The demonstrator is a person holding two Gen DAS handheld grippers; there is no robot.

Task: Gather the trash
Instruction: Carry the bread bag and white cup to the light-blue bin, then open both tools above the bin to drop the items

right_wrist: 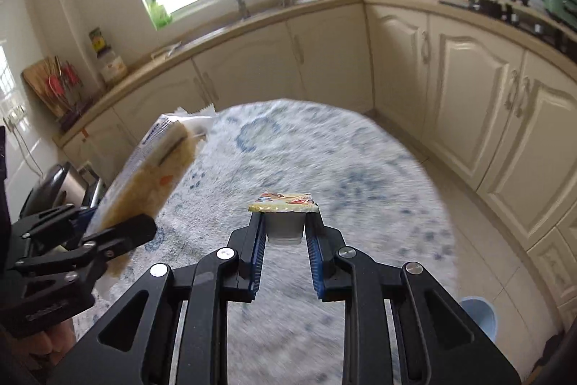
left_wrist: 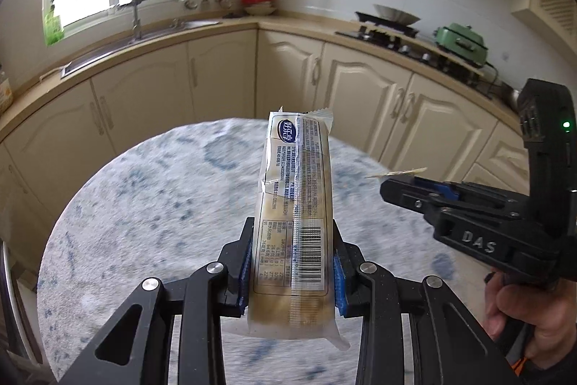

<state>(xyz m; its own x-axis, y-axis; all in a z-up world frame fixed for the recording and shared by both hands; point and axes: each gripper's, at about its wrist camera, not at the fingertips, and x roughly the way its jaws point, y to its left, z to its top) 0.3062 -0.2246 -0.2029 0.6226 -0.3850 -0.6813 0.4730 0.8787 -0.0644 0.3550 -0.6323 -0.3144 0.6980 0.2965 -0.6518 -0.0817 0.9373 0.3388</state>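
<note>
The long snack packet (left_wrist: 294,204) sits dead center in the left wrist view, pinched between the two fingers of the left gripper (left_wrist: 292,240), so that claw is closed on it. It sticks straight out away from the camera, barcode and nutrition table facing up, crimped end toward the top of the frame. In the right wrist view the same packet (right_wrist: 155,168) shows up at the left side, tilted up and to the right, with something yellowish and crumbly visible through the clear plastic.

The other bit of trash is a small white cup (right_wrist: 285,226) with a printed foil lid, just below the center of the right wrist view. The right gripper (right_wrist: 285,222) has it squeezed between its fingertips, lid up, so that claw is gripping too. From the left camera you only see the right gripper (left_wrist: 400,190) side-on at the right edge, with a thin sliver of the lid poking out past the tips.

Both things are held up in the air over a round table (right_wrist: 324,150) with a fuzzy white and blue cover. Behind it runs a cream kitchen counter (left_wrist: 216,24) with a sink under the window at upper left, and a green pot (left_wrist: 461,42) at upper right. A light blue bin (right_wrist: 479,313) sits on the floor at lower right of the right wrist view.
</note>
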